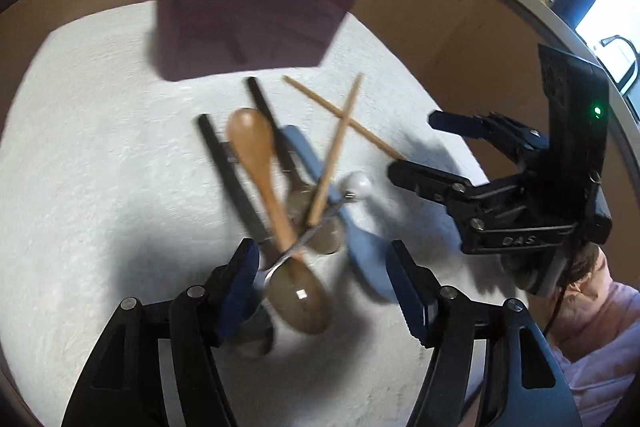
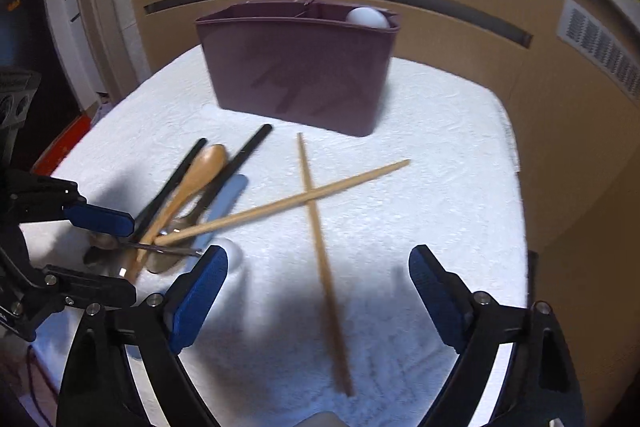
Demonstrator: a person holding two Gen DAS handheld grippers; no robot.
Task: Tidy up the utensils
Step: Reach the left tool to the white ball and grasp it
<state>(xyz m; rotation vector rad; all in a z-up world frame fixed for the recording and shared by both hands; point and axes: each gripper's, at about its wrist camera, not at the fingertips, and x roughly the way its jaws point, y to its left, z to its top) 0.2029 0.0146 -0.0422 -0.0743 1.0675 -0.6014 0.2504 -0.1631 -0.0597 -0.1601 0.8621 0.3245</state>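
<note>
Utensils lie heaped in front of the purple bin; my left gripper gapes over the wooden spoon, my right gripper, empty, straddles a chopstick. Light, stiff, slippery: I would grip mid-handle.

A bench draped in a textured white cloth carries a maroon utensil holder standing upright near its far edge. Nearer the camera, two wooden chopsticks lie crossed on the cloth, beside a tangled heap of a wooden spoon, black-handled utensils, a pale blue utensil and metal spoons.
</note>
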